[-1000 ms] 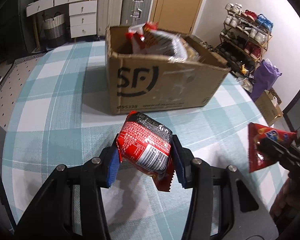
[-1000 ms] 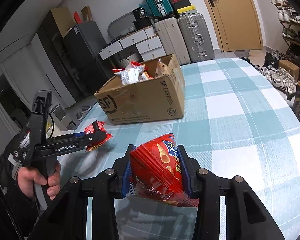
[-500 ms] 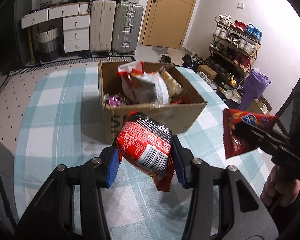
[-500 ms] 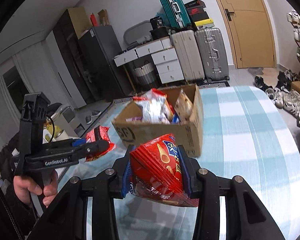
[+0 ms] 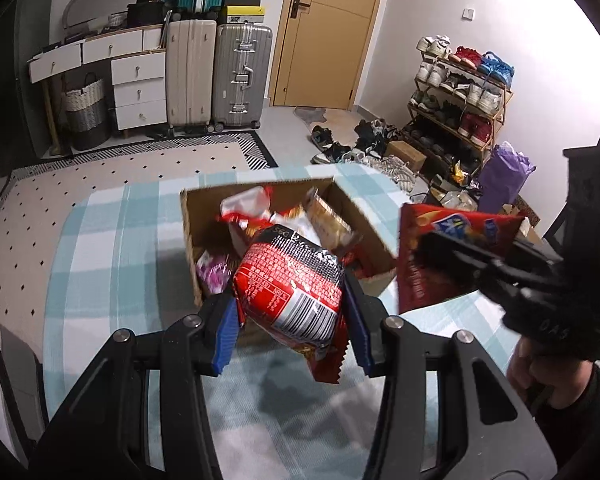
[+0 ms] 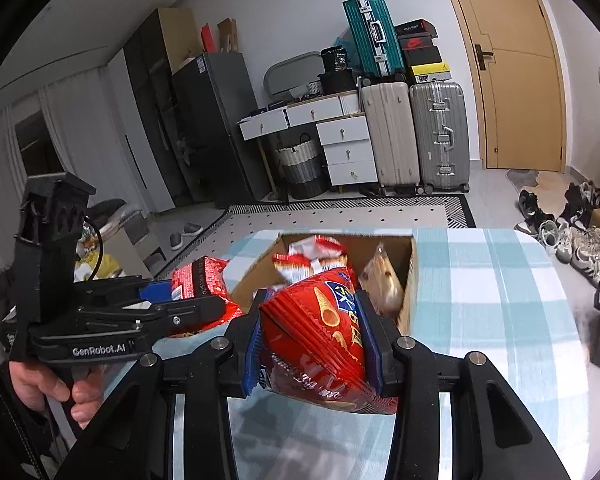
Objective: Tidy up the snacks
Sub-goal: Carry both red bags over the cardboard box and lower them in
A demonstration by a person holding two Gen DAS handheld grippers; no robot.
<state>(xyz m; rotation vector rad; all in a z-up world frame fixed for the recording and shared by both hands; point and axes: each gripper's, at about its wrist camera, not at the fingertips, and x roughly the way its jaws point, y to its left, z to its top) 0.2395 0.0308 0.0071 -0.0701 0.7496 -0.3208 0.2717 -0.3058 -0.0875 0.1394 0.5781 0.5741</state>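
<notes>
Presently, items as observed:
Red-and-black snack packet (image 5: 290,286): clamped between the blue pads of the left gripper (image 5: 292,320), held in the air above the near edge of the cardboard box (image 5: 190,236); barcode panel faces the left wrist camera, crimped red end hangs low
Same packet, right wrist view (image 6: 198,286): seen side-on, to the left of the box
Red chip bag (image 6: 320,332): pinched between the blue pads of the right gripper (image 6: 312,340), carried in front of the box opening; cone-shaped snack printed on its face
Same bag, left wrist view (image 5: 424,252): just right of the box, its lower left edge overlapping the box corner
Left gripper: closed on the red-and-black snack packet, jaws pressed to both sides
Right gripper (image 5: 452,256): closed on the red chip bag, jaws pressed to both sides
Cardboard box: open-topped, standing on the table, holding several packets, among them a white-and-red bag (image 6: 314,254) and a clear bag with brown contents (image 6: 382,280)
Table (image 6: 492,280): covered in a teal-and-white checked cloth
Left hand (image 6: 50,388): wrapped round the black handle of the left gripper
Surroundings: suitcases (image 5: 240,76) and white drawers (image 5: 140,88) against the far wall, a wooden door (image 5: 324,36), a shoe rack (image 5: 460,92) to the right
</notes>
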